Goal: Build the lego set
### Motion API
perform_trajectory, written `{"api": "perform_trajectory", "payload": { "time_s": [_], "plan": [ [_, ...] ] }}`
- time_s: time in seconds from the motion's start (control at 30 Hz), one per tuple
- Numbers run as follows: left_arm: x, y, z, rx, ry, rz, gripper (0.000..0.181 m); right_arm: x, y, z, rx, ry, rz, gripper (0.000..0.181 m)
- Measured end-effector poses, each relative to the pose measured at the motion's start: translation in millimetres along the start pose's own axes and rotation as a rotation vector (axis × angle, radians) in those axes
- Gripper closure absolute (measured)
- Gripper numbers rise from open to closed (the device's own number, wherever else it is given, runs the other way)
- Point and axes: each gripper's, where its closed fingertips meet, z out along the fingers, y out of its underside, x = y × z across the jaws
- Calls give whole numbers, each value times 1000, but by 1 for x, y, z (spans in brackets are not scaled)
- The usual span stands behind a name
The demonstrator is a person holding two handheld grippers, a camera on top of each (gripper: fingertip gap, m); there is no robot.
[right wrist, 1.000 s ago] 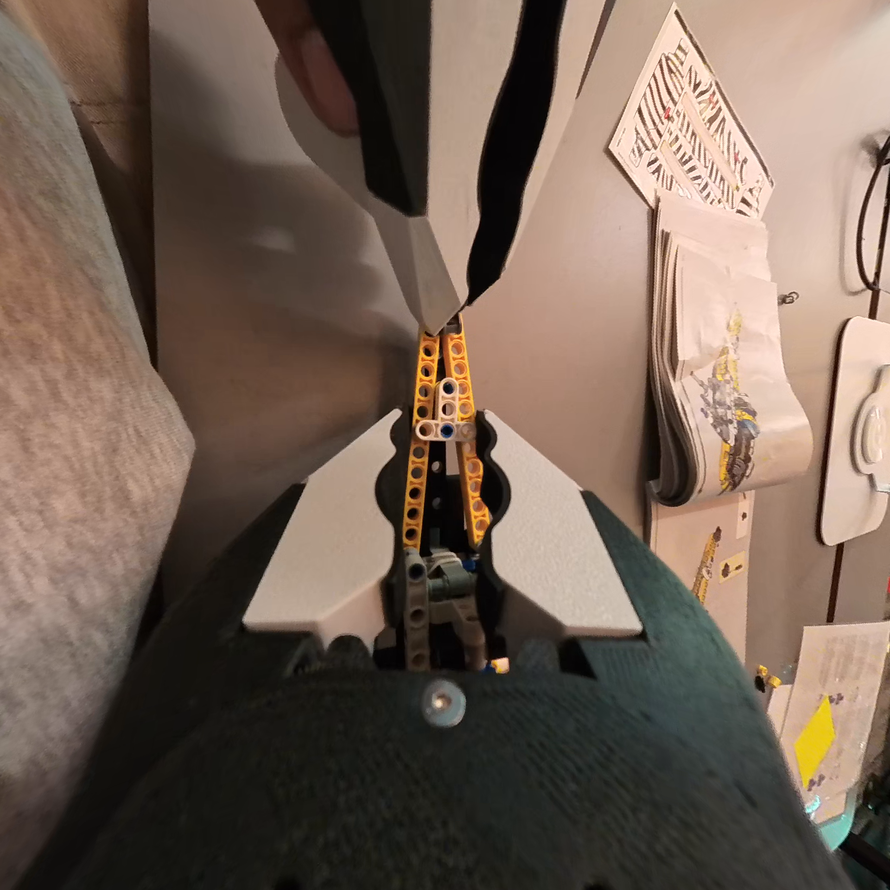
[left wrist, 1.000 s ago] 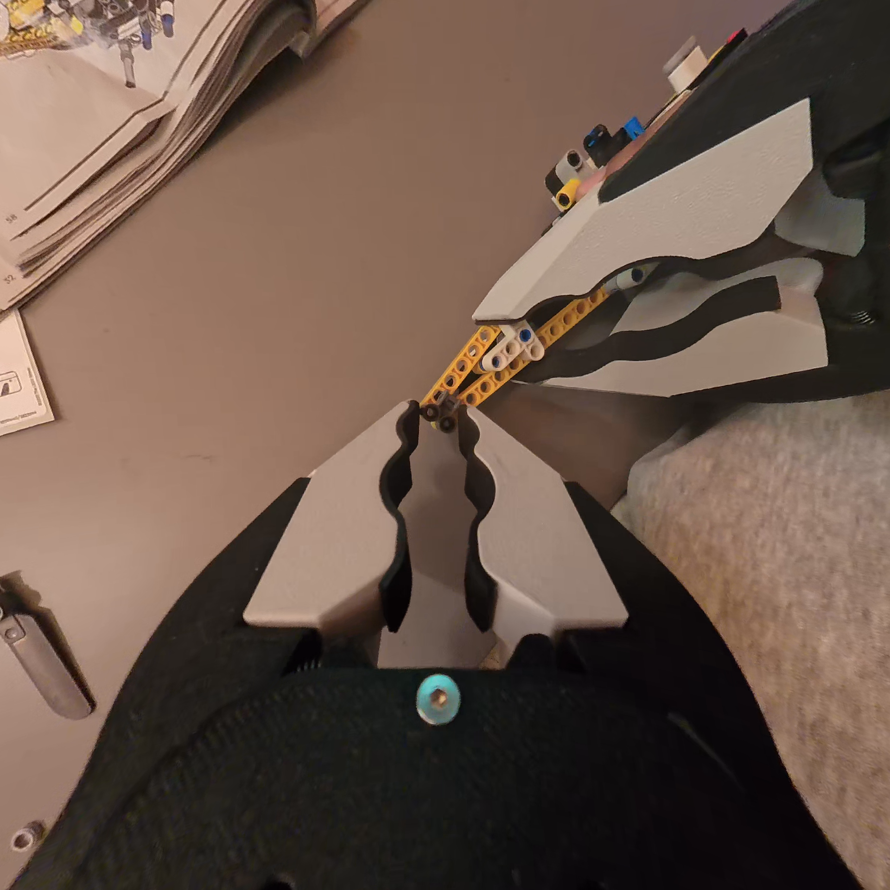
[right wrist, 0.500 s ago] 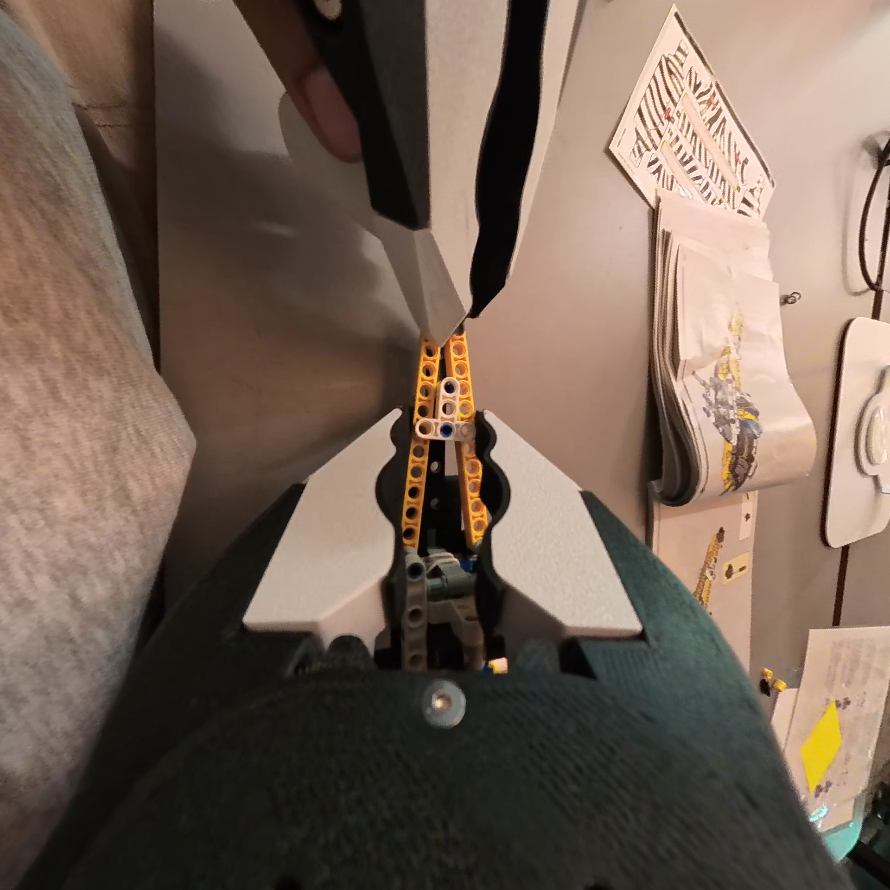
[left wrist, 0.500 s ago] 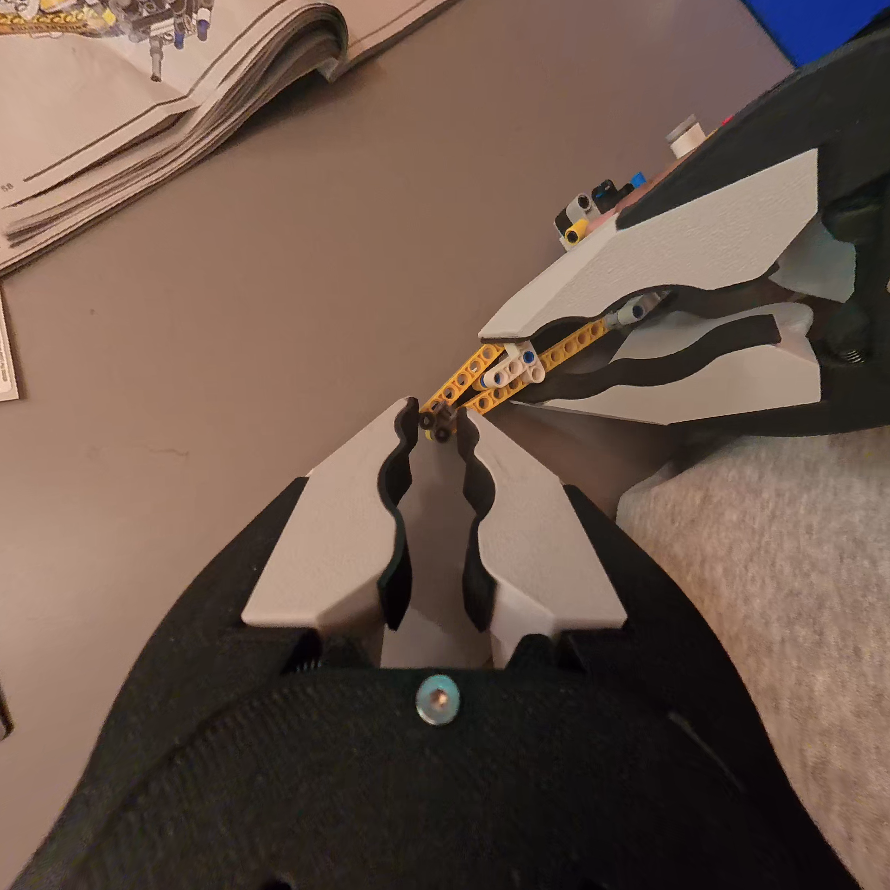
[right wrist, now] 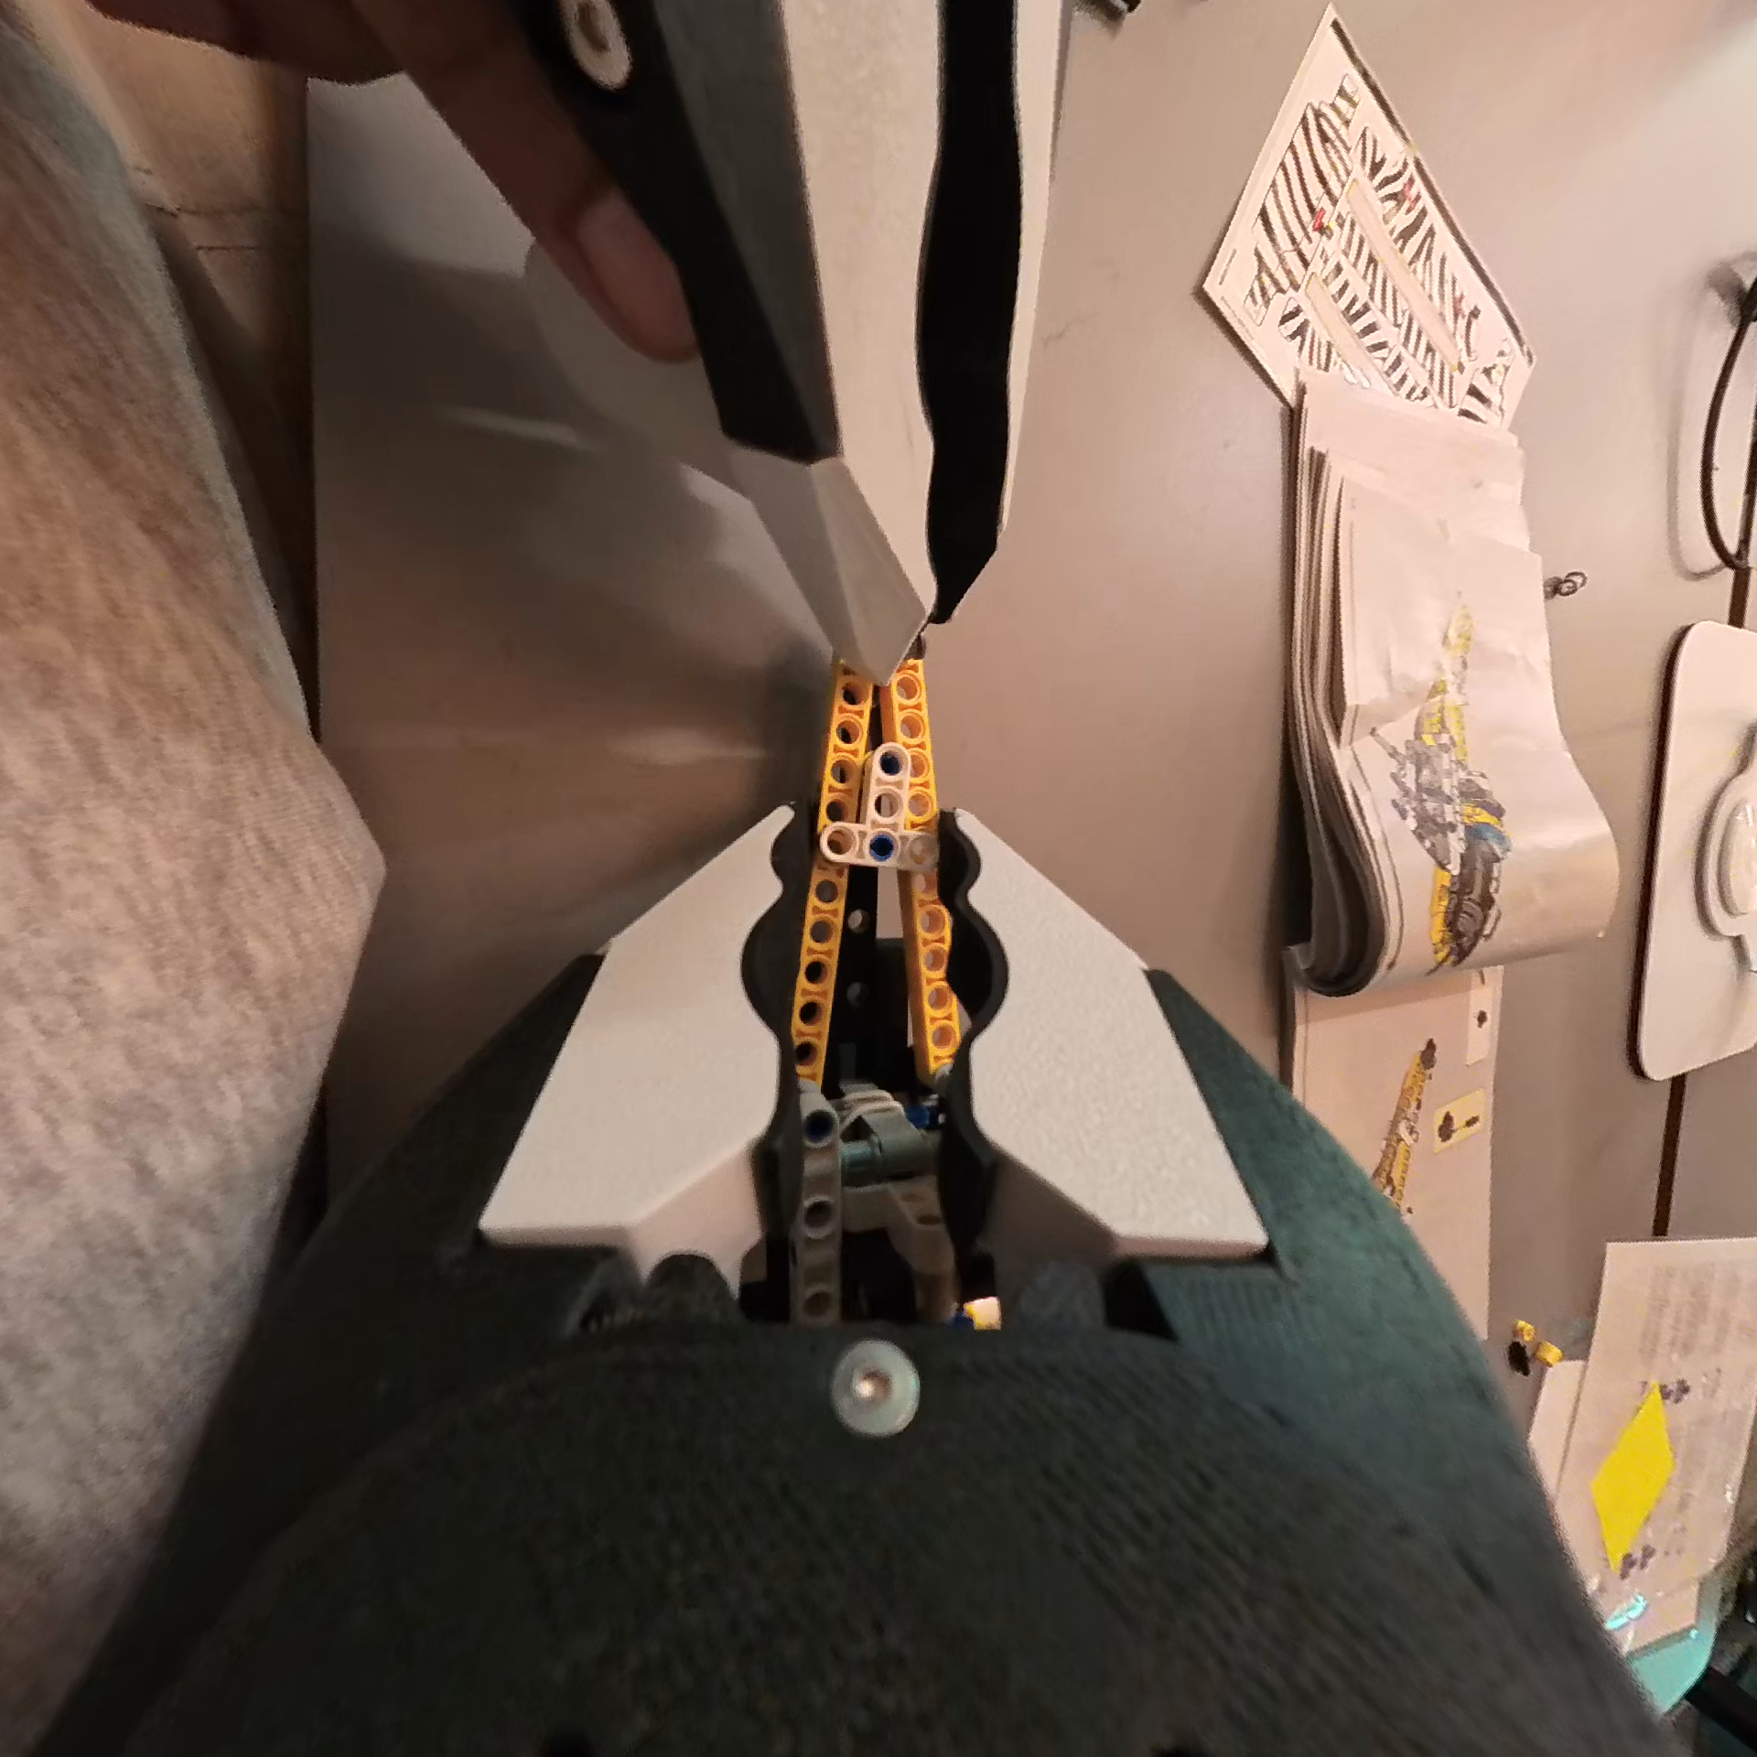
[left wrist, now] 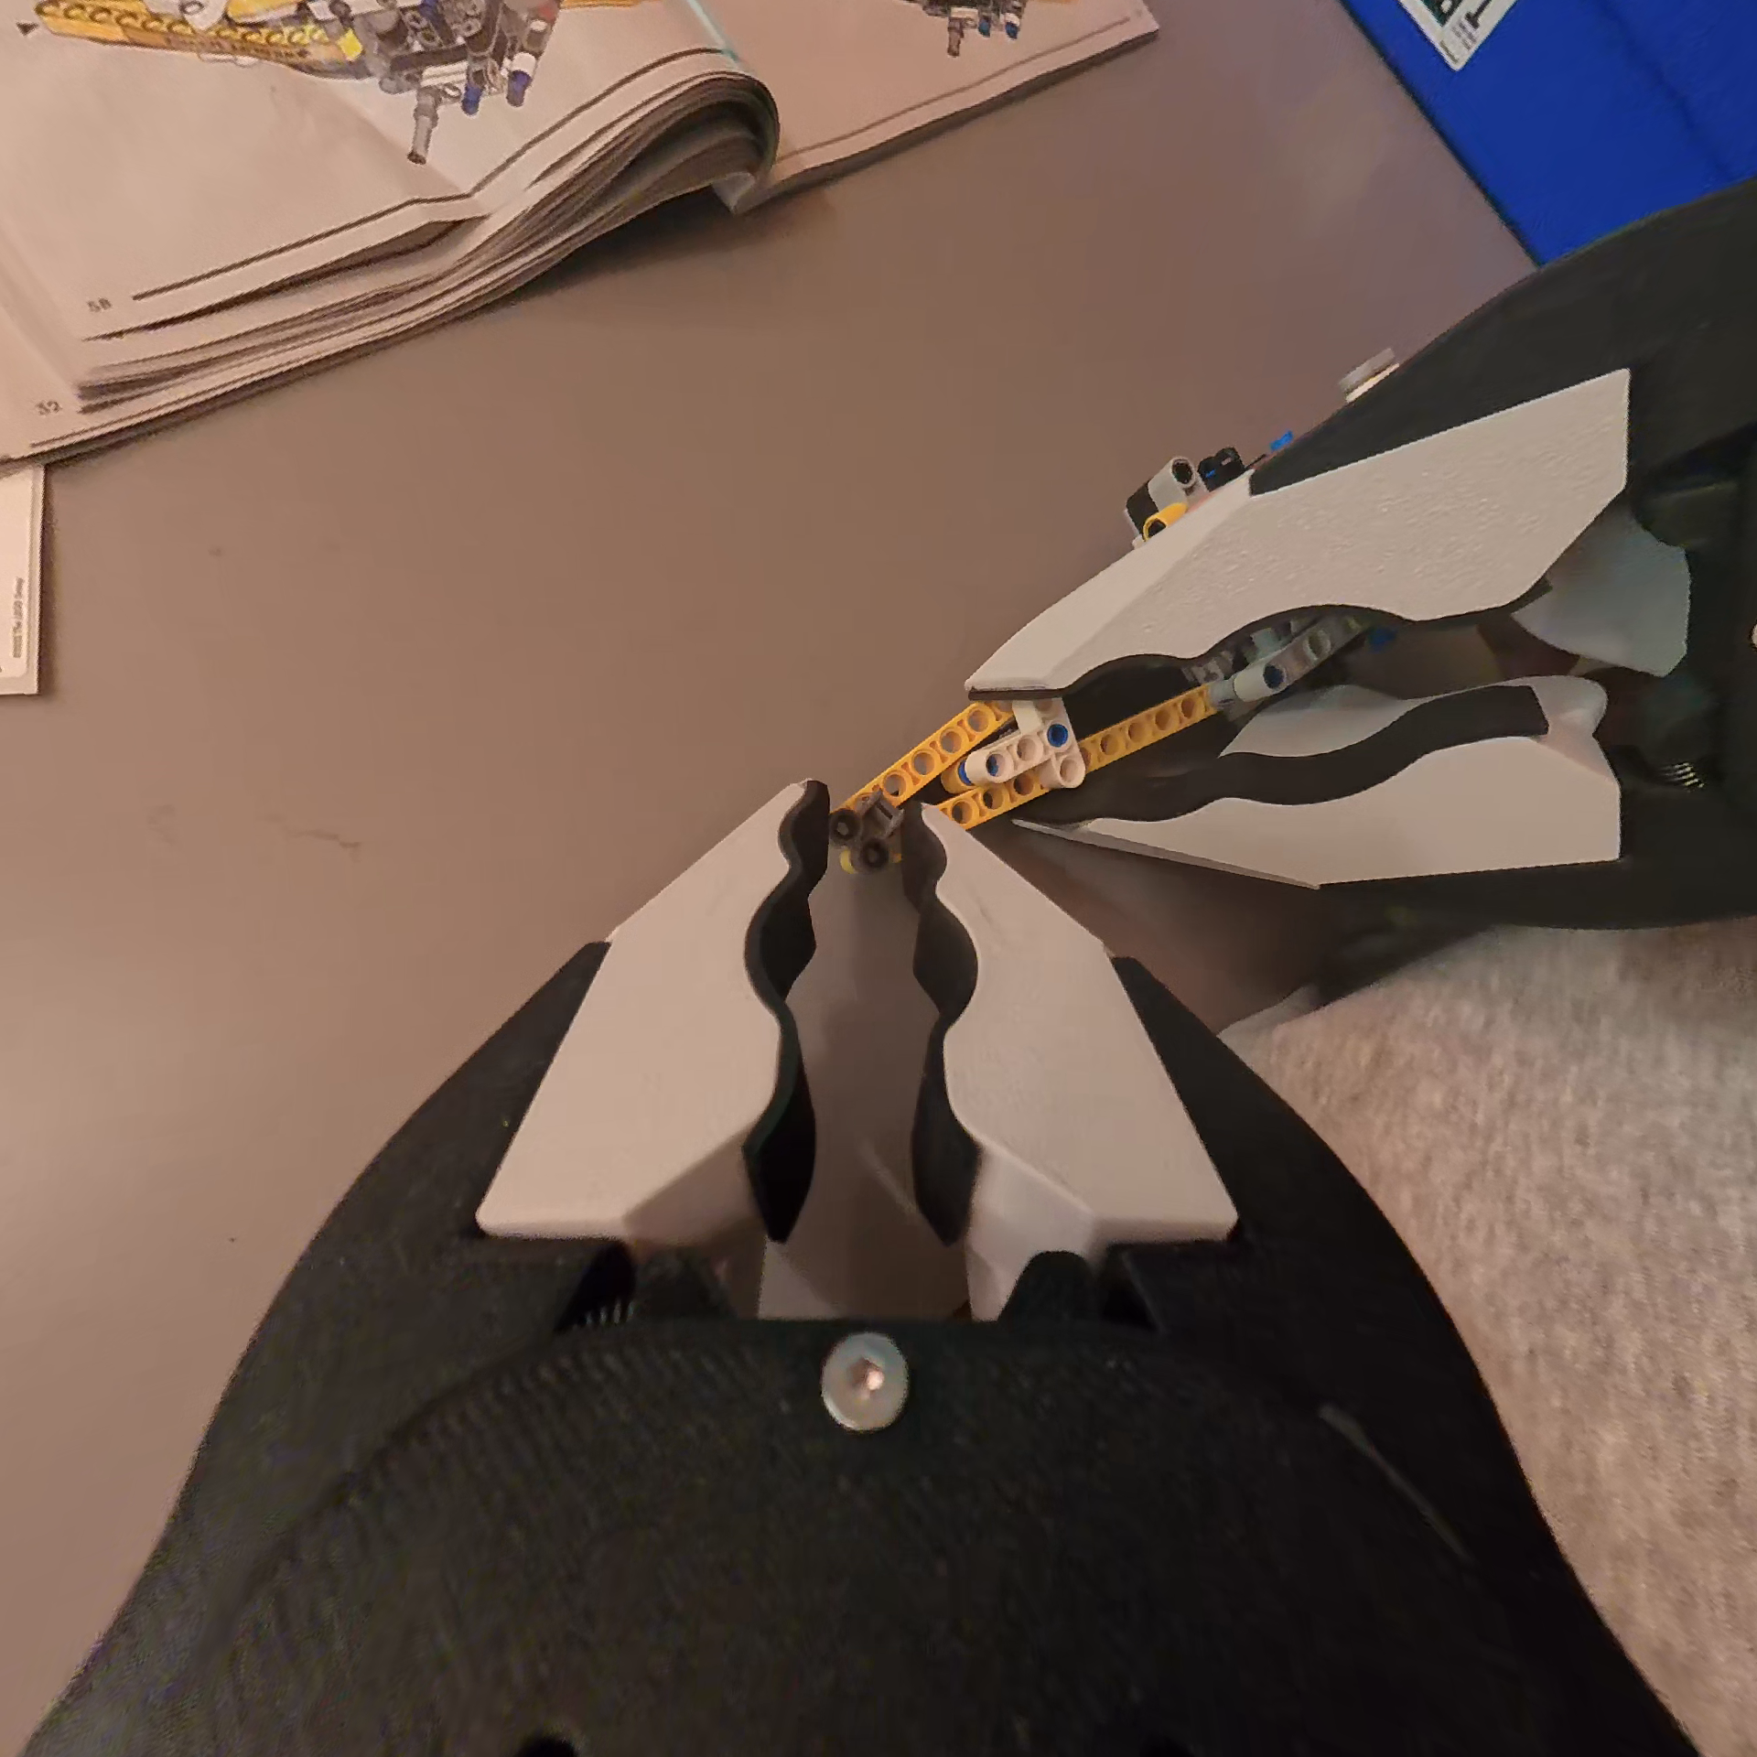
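Mid-attach: right tongs (right wrist: 870, 837) clamped on yellow boom (right wrist: 822, 913) — left tongs (left wrist: 863, 827) pinching small dark connector (left wrist: 867, 833) at its tip. Next, probably a straight, aligned push.

Top right corner: blue box (left wrist: 1616, 105) on the grey surface (left wrist: 570, 570).
Right edge: white board (right wrist: 1702, 856), black cable (right wrist: 1721, 399).

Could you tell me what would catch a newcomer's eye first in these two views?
Most striking is the yellow beam assembly with its white connector, clamped in the right claw at the centre of the right wrist view. The left claw pinches a small dark connector at the assembly's narrow tip. Beyond them, an open instruction booklet lies on the grey table, at the left wrist view's upper left.
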Motion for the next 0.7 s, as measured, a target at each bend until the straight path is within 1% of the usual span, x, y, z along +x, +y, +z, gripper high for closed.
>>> {"api": "perform_trajectory", "payload": {
  "time_s": [0.23, 0.47, 0.57, 0.7],
  "plan": [
    [0, 0, 0, 12, 9, -17, 167, 0, 0, 0, -1, -1, 2, 156],
    [4, 3, -2, 2, 60, 115, 166, -2, -1, -1, 18, -48, 26, 156],
    [9, 5, -5, 10, 116, 145, 164, -4, -1, -3, 44, -80, 32, 155],
    [13, 9, -9, 18, 170, 176, 152, -8, -2, -9, 107, -144, 20, 155]
  ]
}}
